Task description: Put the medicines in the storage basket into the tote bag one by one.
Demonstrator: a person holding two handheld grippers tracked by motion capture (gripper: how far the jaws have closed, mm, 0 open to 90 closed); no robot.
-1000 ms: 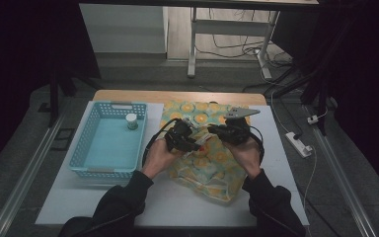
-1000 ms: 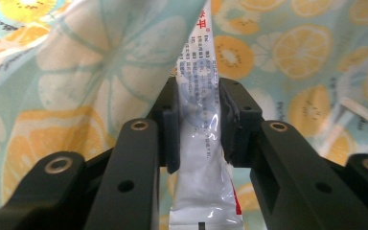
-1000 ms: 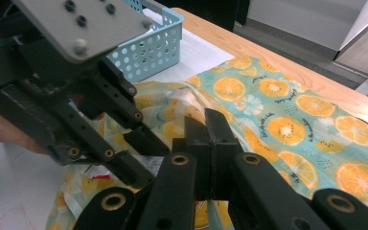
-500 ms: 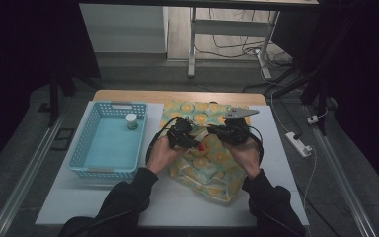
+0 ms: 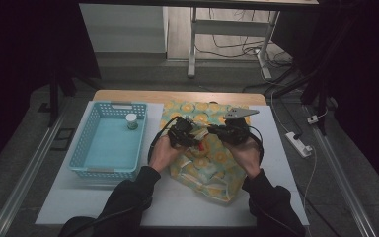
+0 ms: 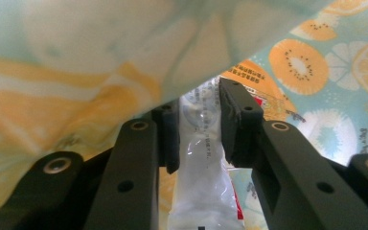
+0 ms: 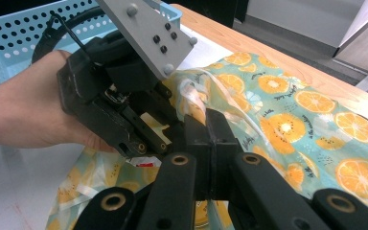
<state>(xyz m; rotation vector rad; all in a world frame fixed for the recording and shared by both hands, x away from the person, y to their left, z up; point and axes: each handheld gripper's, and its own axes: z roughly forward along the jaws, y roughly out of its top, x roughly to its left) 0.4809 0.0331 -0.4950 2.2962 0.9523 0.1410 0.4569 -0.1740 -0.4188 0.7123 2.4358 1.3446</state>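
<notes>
Left of frame: one perforated blue plastic basket (image 5: 109,143) holding one small white-capped jar (image 5: 132,121). Centre: the left gripper (image 5: 193,136), lower than a second ago, clamps one clear plastic packet (image 6: 202,158) inside one citrus-print fabric bag (image 5: 212,165); insertion appears under way. The right gripper (image 5: 216,131), clenched, pinches the bag's rim.

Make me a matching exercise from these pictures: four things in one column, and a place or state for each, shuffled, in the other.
Things:
1. small jar
2. clear packet
3. fruit-print bag
4. right gripper

Places or states:
A. spread on the table beside the basket
B. jaws shut on a fold of cloth
C. standing in the blue basket
D. between the left gripper's jaws

Pairs: 1-C, 2-D, 3-A, 4-B
</notes>
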